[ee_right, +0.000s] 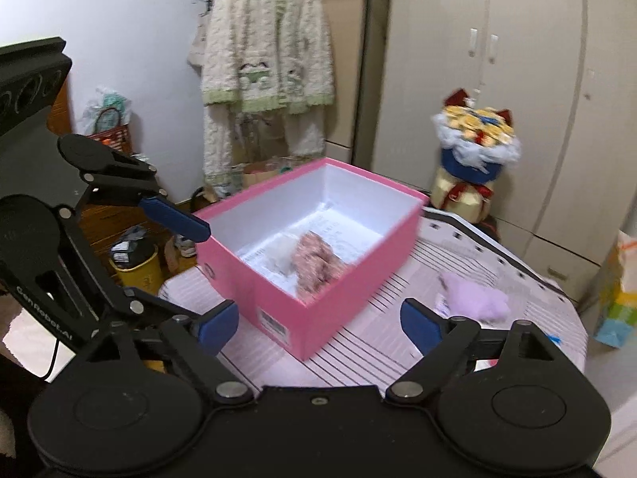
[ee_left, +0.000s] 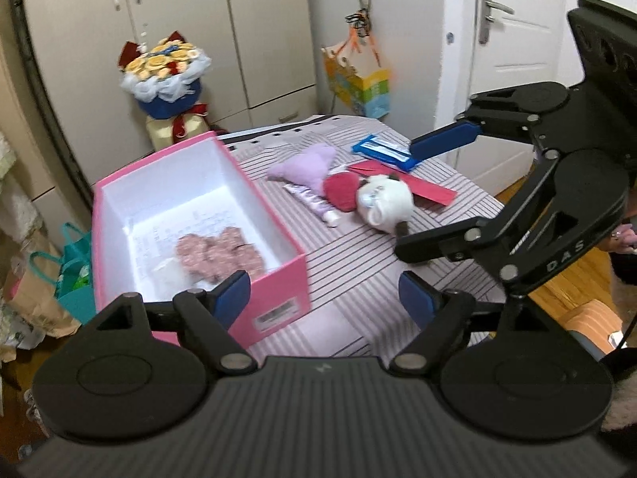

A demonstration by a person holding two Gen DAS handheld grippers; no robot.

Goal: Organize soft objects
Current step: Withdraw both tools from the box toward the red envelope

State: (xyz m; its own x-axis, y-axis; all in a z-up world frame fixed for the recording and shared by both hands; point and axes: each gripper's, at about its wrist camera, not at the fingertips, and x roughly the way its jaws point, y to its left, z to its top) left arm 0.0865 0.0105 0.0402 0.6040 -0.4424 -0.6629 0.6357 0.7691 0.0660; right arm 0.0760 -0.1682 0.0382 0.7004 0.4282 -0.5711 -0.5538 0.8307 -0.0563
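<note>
A pinkish floral soft item (ee_left: 219,257) is seen lying on the white floor of an open pink box (ee_left: 278,275), beside a pale fluffy piece (ee_right: 280,255). The box is set on a striped bench (ee_left: 358,279), near its left end in the left wrist view. Further along the bench, a lilac plush (ee_left: 306,167), a red plush (ee_left: 340,191) and a white plush (ee_left: 384,197) are grouped together, the red one touching the white. A blue packet (ee_left: 382,151) and a red envelope (ee_left: 426,189) are laid behind them. The left tongs (ee_left: 324,294) are held released above the box's near corner, nothing between the blue pads. The right tongs (ee_right: 318,322) are likewise spread wide and empty, over the box's front corner. A boxed bouquet (ee_left: 163,75) is stood by the wardrobe.
</note>
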